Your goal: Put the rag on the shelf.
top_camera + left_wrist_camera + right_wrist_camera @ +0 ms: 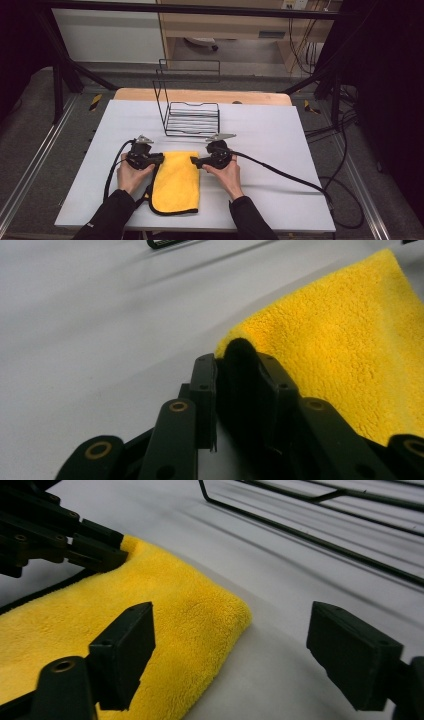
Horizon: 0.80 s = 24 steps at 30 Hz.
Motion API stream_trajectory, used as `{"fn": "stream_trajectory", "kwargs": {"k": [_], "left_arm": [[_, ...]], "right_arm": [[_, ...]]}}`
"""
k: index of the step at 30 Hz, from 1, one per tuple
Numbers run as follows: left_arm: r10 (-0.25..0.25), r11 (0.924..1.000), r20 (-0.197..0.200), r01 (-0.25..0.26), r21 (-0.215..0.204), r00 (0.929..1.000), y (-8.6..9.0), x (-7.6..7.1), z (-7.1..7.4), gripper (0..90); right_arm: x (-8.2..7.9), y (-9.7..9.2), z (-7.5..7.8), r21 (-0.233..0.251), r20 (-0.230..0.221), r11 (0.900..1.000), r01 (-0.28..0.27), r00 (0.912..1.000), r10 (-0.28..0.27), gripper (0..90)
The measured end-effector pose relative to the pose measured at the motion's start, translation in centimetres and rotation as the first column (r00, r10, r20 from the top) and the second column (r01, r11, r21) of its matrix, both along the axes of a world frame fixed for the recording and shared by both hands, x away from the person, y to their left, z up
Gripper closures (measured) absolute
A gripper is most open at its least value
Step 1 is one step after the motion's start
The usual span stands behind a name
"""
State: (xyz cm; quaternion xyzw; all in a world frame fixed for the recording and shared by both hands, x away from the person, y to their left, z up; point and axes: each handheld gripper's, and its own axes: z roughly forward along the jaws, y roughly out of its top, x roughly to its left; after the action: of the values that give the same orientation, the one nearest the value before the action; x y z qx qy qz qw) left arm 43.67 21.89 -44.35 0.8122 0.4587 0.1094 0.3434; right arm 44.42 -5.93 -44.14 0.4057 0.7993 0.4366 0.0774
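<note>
The folded yellow microfiber cloth (176,183) lies flat on the white table (270,125), its long axis running from the person toward the wire rack (192,119) beyond it. The left gripper (159,159) pinches the cloth's far left corner, jaws nearly closed. The right gripper (194,161) has its 2 jaws spread wide, straddling the far right corner without touching it.

Bright even overhead light, dark room edges, soft shadows, gripper views slightly blurred
</note>
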Motion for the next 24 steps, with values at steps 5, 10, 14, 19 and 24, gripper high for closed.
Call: {"fn": "stream_trajectory", "kwargs": {"k": [5, 10, 14, 19, 24], "left_arm": [[-0.002, 1.0000, 0.004, 0.002, 0.001, 1.0000, 0.0, 0.0, 0.0, 71.2], [-0.002, 1.0000, 0.007, 0.002, 0.005, 1.0000, 0.0, 0.0, 0.0, 70.7], [-0.007, 1.0000, 0.007, 0.007, 0.000, 1.0000, 0.0, 0.0, -0.1, 70.6], [-0.006, 1.0000, 0.007, 0.006, 0.001, 1.0000, 0.0, 0.0, 0.0, 70.6], [0.002, 0.9998, -0.004, -0.002, -0.020, 1.0000, 0.2, 0.1, 0.0, 72.2]], "right_arm": [[0.3, 0.4, -0.9, 0.000, -0.025, 0.9999, 0.014, 0.9996, -0.014, 42.2], [0.3, 0.6, -1.4, -0.011, -0.051, 0.9999, 0.004, 0.9987, -0.004, 56.6], [0.2, 0.7, -1.5, 0.010, -0.080, 0.9999, 0.009, 0.9968, -0.008, 64.6], [0.2, 0.8, -1.6, 0.034, -0.105, 0.9994, 0.008, 0.9944, -0.004, 74.7], [0.2, 0.8, -1.5, 0.043, -0.119, 0.9990, 0.011, 0.9929, -0.006, 80.8]]}}
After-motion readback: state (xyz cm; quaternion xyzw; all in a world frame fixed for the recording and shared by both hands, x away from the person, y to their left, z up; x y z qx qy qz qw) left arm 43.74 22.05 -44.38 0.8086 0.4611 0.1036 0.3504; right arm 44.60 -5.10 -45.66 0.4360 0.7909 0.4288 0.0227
